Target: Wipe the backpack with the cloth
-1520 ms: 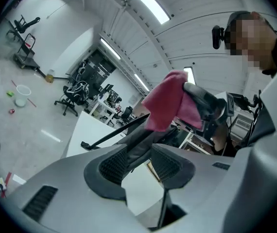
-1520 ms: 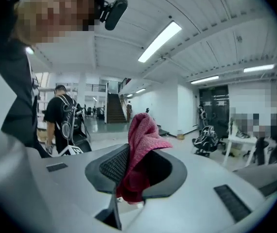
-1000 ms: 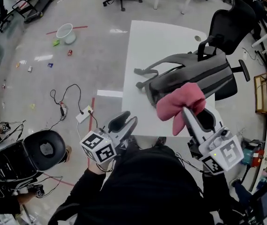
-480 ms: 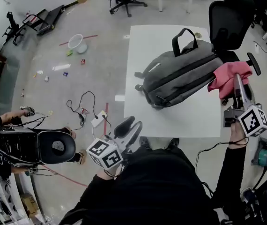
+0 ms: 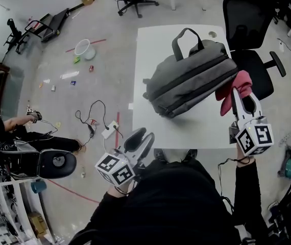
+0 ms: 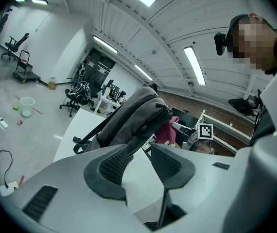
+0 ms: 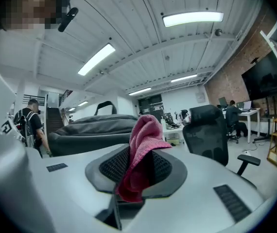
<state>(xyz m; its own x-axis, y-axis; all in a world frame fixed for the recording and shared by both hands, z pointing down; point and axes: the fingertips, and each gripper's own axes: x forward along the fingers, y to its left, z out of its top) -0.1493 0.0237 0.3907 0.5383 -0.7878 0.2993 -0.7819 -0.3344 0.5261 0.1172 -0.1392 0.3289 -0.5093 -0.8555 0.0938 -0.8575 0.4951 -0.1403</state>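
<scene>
Presently we find the right gripper point(image 7: 136, 165) clamped on the pink cloth point(image 7: 141, 139), which bunches up just beside the right end of the grey backpack point(image 5: 190, 81); contact we cannot confirm. The backpack lies on the white table point(image 5: 207, 130). The left gripper point(image 6: 139, 162) stands part open and empty, at the table's near left edge.

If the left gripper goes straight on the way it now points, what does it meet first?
Probably the grey backpack on the white table, right ahead of its open jaws; depth is unclear.
</scene>
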